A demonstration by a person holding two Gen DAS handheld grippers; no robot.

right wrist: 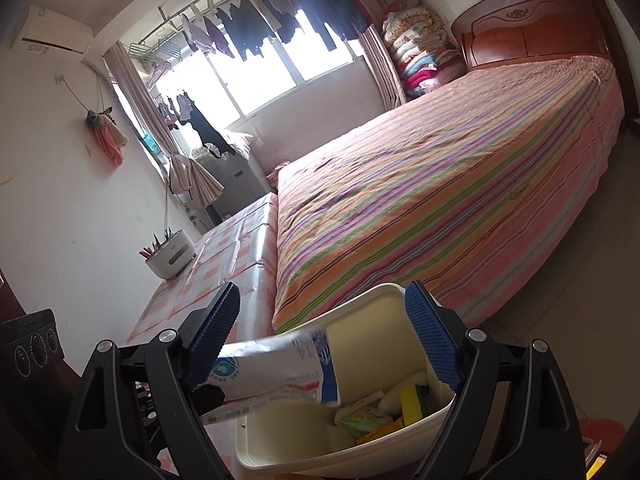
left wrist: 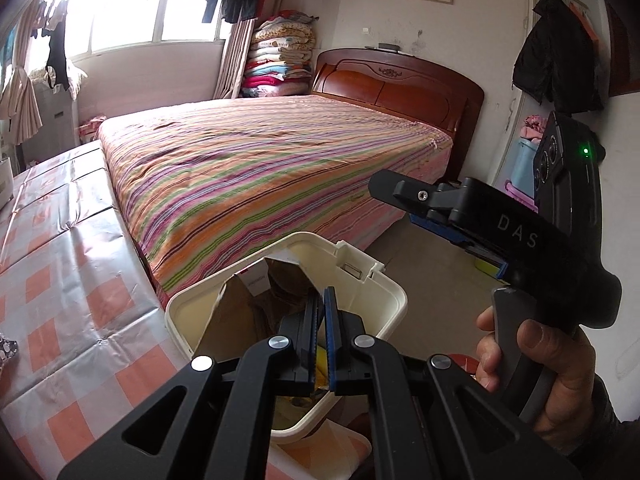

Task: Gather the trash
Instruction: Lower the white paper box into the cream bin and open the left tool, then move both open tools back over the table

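Observation:
A cream plastic bin point(left wrist: 390, 304) stands beside the checked table, between it and the striped bed. My left gripper point(left wrist: 323, 300) is shut on a flat brown-and-white packet point(left wrist: 240, 304) that hangs into the bin. My right gripper point(right wrist: 324, 320) is open above the bin point(right wrist: 360, 300), and shows to the right in the left wrist view point(left wrist: 404, 204). A white and blue wrapper point(right wrist: 280, 368) lies tilted across the bin's rim, just below the right gripper's left finger point(right wrist: 212, 328). Yellow, white and green scraps point(right wrist: 384, 408) lie at the bin's bottom.
The striped bed point(left wrist: 256, 168) with a wooden headboard fills the middle. The table in a pink checked cloth point(left wrist: 60, 280) is at left, with a white pen holder point(right wrist: 170, 260) on it. Bare floor point(left wrist: 432, 264) lies right of the bin.

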